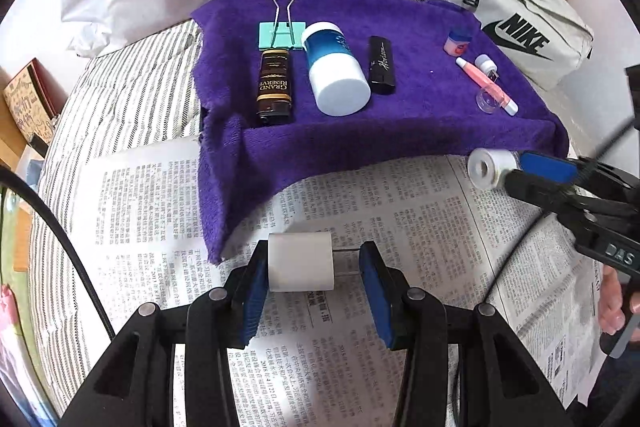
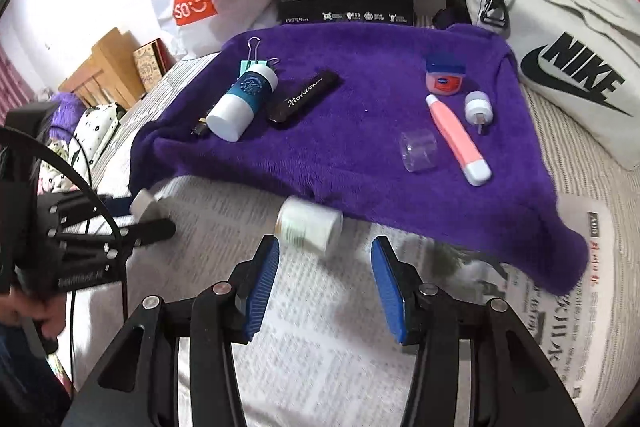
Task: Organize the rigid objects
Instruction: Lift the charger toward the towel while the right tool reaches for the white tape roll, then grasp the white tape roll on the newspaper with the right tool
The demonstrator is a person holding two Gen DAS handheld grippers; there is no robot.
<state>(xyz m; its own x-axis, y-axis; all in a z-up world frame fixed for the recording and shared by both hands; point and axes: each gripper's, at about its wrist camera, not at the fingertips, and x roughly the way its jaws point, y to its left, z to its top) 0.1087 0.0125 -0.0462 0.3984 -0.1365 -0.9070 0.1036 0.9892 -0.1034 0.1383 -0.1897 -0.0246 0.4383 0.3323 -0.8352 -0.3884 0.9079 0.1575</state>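
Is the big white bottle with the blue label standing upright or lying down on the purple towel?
Lying down. The big white bottle with the blue label rests on its side on the purple towel, flat end facing the camera.

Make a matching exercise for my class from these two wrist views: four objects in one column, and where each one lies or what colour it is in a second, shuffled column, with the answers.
Things
1. binder clip
2. black lighter
3. clear cap
4. small white cylinder

Descriptions
A. on the newspaper, between the left gripper's open jaws
B. mint green, at the towel's far left
C. see-through, beside the pink tube
D. lettered "Horizon", right of the blue and white bottle

Pairs: 1-B, 2-D, 3-C, 4-A
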